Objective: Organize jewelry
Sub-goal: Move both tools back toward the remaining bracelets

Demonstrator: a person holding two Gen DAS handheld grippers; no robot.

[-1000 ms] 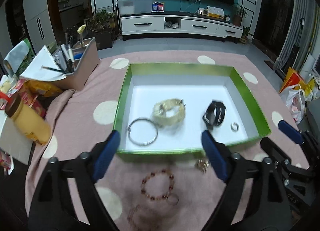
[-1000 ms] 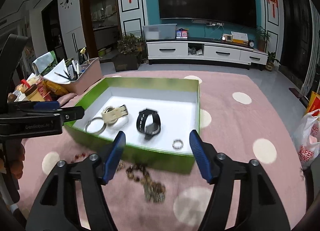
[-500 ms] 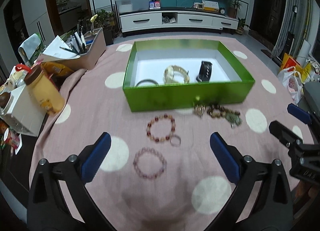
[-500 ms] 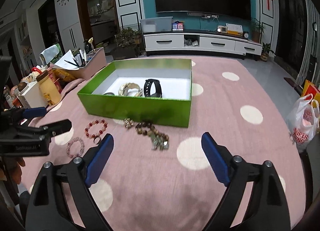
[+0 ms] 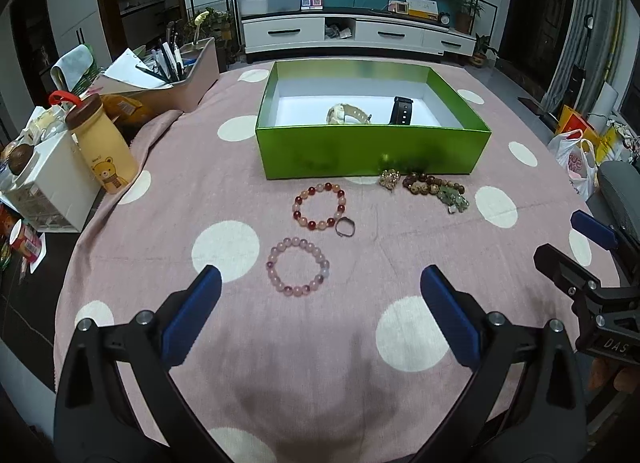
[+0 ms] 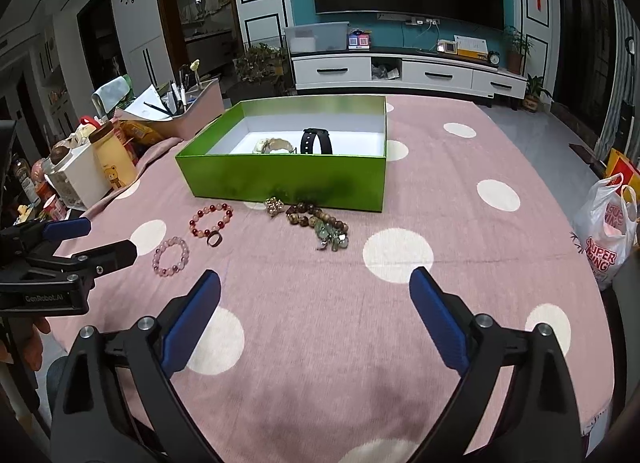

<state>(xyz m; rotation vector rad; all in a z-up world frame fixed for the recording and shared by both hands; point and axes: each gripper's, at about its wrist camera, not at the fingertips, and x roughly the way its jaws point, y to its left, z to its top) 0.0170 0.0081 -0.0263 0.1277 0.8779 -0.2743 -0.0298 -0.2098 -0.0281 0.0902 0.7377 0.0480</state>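
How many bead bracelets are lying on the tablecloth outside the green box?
3: a red-and-peach bracelet near the box, a pale pink bracelet nearest the grippers, and a brown bracelet by the box front. Others may be hidden.

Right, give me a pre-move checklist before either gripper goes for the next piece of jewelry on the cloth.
1. Left gripper empty, jaws wide: ok.
2. Right gripper empty: ok, jaws opening, nothing between them.
3. Pink bead bracelet lies flat, clear of other pieces, just ahead of the left gripper: ok.
4. Red bead bracelet free to lift alone: not ok, a small ring lies against it.
5. Green box open, with bare floor for more: ok.
6. Brown bead cluster untangled: cannot tell.
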